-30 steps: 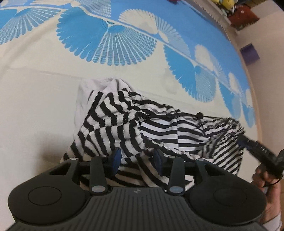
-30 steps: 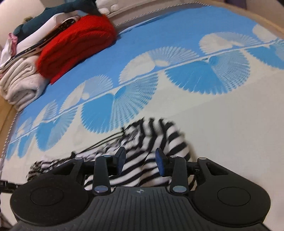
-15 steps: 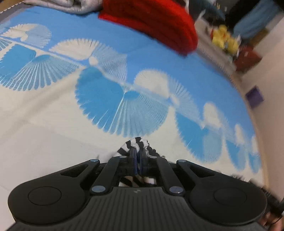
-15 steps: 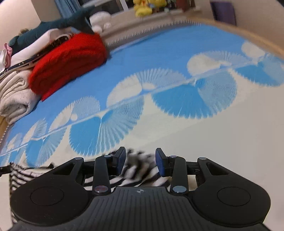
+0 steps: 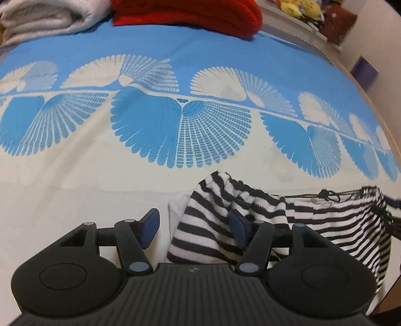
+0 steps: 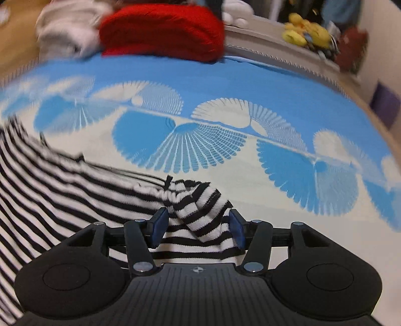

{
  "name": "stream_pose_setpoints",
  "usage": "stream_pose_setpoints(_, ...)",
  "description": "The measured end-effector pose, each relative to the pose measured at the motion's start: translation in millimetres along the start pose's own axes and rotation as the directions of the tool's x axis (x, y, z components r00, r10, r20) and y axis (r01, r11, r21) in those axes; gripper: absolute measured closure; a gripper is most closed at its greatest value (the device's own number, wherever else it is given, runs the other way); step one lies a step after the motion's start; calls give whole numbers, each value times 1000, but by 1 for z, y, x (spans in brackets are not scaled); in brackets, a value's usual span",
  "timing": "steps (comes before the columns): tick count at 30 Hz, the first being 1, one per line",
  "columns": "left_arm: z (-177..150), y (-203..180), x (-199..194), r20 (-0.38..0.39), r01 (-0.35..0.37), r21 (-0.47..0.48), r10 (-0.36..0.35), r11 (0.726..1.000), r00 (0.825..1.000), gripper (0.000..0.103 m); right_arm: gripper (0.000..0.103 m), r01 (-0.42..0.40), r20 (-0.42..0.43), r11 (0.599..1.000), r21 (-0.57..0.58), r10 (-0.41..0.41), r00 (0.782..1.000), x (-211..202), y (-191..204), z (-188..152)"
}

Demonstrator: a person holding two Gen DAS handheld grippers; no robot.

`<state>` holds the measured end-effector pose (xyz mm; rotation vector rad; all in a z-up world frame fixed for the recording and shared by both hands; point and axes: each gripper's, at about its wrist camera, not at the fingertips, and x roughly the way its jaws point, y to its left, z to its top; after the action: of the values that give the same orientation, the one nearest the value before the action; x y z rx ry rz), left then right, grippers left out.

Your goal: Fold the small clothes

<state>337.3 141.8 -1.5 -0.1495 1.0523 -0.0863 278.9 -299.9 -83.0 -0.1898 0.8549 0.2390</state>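
striped garment (image 5: pixel 250 215) | blue-and-cream fan-print bedspread (image 5: pixel 175 130) — red knit (image 5: pixel 190 10) at far edge

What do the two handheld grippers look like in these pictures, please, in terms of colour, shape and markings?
Both look alike. The left gripper and right gripper have matte black bodies with a ribbed centre panel bearing a small round logo, a round disc recess on each side, black linkage arms with silvery pivot pins, and dark blue pads on the fingertips. No cables, hands or sleeves show.
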Motion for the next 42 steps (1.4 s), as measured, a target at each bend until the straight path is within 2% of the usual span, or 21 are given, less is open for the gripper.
stream_pose_setpoints(1, 0, -1, 3, 5, -2, 7, 2, 1000, 1000, 38, 52, 25, -4, 999, -36, -25, 1000, 4, 5, 0)
stream_pose_setpoints(3, 1, -4, 6, 25, -7, 17, 6, 1000, 1000, 45, 88, 39, -23, 997, -70, -40, 999, 10, 10, 1)
stream_pose_setpoints(4, 3, -4, 8, 40, 5, 21, -6, 1000, 999, 59, 91, 32, -27, 997, -67, -33, 999, 11, 10, 2)
stream_pose_setpoints(5, 5, -4, 11, 45, 23, 22, -24, 999, 999, 80, 95, 26, -19, 998, -49, -27, 999, 10, 8, 4)
stream_pose_setpoints(6, 7, -3, 12, 41, 43, 21, -44, 999, 998, 93, 96, 22, -3, 999, -24, -22, 1000, 9, 5, 6)
stream_pose_setpoints(7, 9, -2, 11, 45, 59, 17, -60, 998, 997, 99, 97, 16, 31, 999, 33, -17, 999, 4, -2, 11)
stream_pose_setpoints(9, 15, 0, 1, 110, 83, 2, -82, 997, 991, 100, 98, 28, 109, 988, 154, -45, 993, -5, -17, 20)
stream_pose_setpoints(11, 20, 0, -11, 210, 72, -15, -67, 997, 975, 100, 98, 57, 186, 969, 241, -104, 977, -14, -28, 26)
stream_pose_setpoints(13, 21, -10, -13, 271, 8, 15, -12, 1000, 962, 100, 98, 73, 214, 963, 260, -131, 968, -13, -27, 31)
stream_pose_setpoints(14, 20, -16, -7, 267, -49, 41, 36, 998, 963, 100, 98, 76, 204, 965, 252, -130, 970, -9, -24, 33)
stream_pose_setpoints(16, 18, -23, 21, 167, -116, 64, 103, 991, 981, 100, 97, 106, 136, 975, 197, -135, 981, 10, -12, 34)
stream_pose_setpoints(19, 9, -18, 64, -23, -136, 41, 137, 990, 990, 99, 96, 138, -49, 987, 87, -134, 990, 49, 5, 26)
stream_pose_setpoints(21, 7, -18, 71, -51, -131, 42, 133, 991, 990, 97, 90, 134, -141, 990, 41, -127, 982, 66, 12, 20)
stream_pose_setpoints(22, 9, -20, 69, -52, -137, 49, 139, 989, 989, 96, 86, 145, -139, 989, 28, -140, 980, 66, 14, 20)
stream_pose_setpoints(24, 12, -18, 63, -57, -131, 44, 134, 990, 989, 89, 68, 171, -132, 984, 44, -164, 978, 61, 13, 23)
stream_pose_setpoints(25, 12, -16, 58, -49, -128, 40, 130, 991, 990, 88, 66, 175, -127, 982, 66, -165, 978, 56, 9, 23)
stream_pose_setpoints(30, 8, 3, 9, -2, -68, -38, 68, 997, 998, 82, 65, 138, -36, 960, 244, -133, 990, 11, -23, 13)
stream_pose_setpoints(31, 5, 9, -4, 9, -44, -70, 44, 997, 999, 78, 65, 123, -22, 950, 288, -122, 992, -1, -30, 8)
stream_pose_setpoints(35, -13, 35, -49, -58, 54, -272, -73, 961, 996, 75, 65, 22, -36, 867, 497, -4, 999, -44, -58, -19)
stream_pose_setpoints(38, -42, 41, -79, -58, 106, -287, -128, 952, 990, 73, 65, -31, -51, 850, 526, 68, 996, -72, -62, -41)
stream_pose_setpoints(42, -84, 49, -72, -84, 67, -293, -96, 954, 992, 73, 63, -33, -107, 842, 538, 107, 989, -83, -57, -71)
